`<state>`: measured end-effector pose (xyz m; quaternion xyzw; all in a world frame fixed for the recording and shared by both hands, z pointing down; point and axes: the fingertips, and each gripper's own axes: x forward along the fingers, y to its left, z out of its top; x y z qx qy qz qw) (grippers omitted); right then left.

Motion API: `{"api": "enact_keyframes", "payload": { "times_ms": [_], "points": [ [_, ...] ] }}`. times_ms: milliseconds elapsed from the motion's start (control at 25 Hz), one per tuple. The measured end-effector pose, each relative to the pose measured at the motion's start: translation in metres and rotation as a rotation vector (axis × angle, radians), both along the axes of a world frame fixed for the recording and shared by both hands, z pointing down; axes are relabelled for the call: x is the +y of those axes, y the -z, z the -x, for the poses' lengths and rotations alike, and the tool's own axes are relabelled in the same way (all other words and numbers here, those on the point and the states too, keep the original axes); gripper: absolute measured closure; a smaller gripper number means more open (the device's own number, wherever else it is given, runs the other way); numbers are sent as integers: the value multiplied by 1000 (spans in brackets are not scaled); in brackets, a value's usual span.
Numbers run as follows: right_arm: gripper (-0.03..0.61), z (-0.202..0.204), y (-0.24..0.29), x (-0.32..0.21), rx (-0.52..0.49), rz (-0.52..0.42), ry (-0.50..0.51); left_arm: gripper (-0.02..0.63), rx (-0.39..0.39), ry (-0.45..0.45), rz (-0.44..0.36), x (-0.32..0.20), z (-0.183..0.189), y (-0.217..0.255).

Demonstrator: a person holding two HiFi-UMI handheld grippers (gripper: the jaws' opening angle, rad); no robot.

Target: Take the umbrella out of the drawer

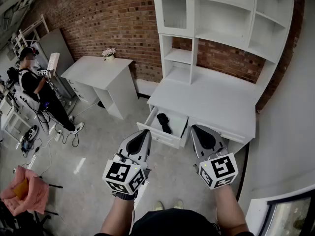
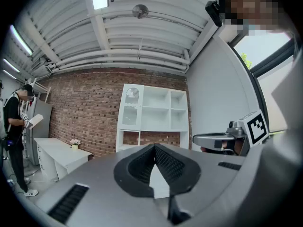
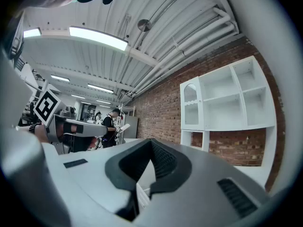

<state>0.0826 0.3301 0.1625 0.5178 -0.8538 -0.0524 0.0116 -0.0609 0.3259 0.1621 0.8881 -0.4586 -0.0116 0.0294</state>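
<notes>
- Bystander [image 1: 34,82] in dark clothes stands at the far left among cables on the floor, holding something flat and white. A pink cloth bundle [image 1: 27,193] sits in the lower left corner of the head view.
- Next, a small white side desk [image 1: 101,75] stands against the brick wall [image 1: 98,18], with a flower pot [image 1: 109,53] at its back edge.
- Your left gripper [image 1: 146,132] is held level and points toward the drawer. Its jaws are pressed together tip to tip, with nothing between them.
- The drawer [image 1: 158,137] is the left one of the large white desk [image 1: 216,102] and stands pulled out. The umbrella [image 1: 164,123], black and folded, lies inside it, running front to back. Neither gripper touches it.
- Your right gripper [image 1: 198,131] is also level, its tip just beside the open drawer's right side. Its jaws are closed on each other too, and they hold nothing.
- A white shelf unit [image 1: 226,18] rises from the back of the large desk against the brick, with open compartments and one door at its upper left.
</notes>
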Motion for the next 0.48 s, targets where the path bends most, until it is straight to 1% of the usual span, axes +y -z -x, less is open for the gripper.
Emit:
{"api": "enact_keyframes", "payload": {
  "times_ms": [240, 480],
  "points": [
    [575, -5, 2, 6, -13, -4, 4, 607, 10, 8, 6, 5, -4, 0],
    [575, -6, -2, 9, -28, 24, 21, 607, 7, 4, 13, 8, -9, -1]
  ]
}}
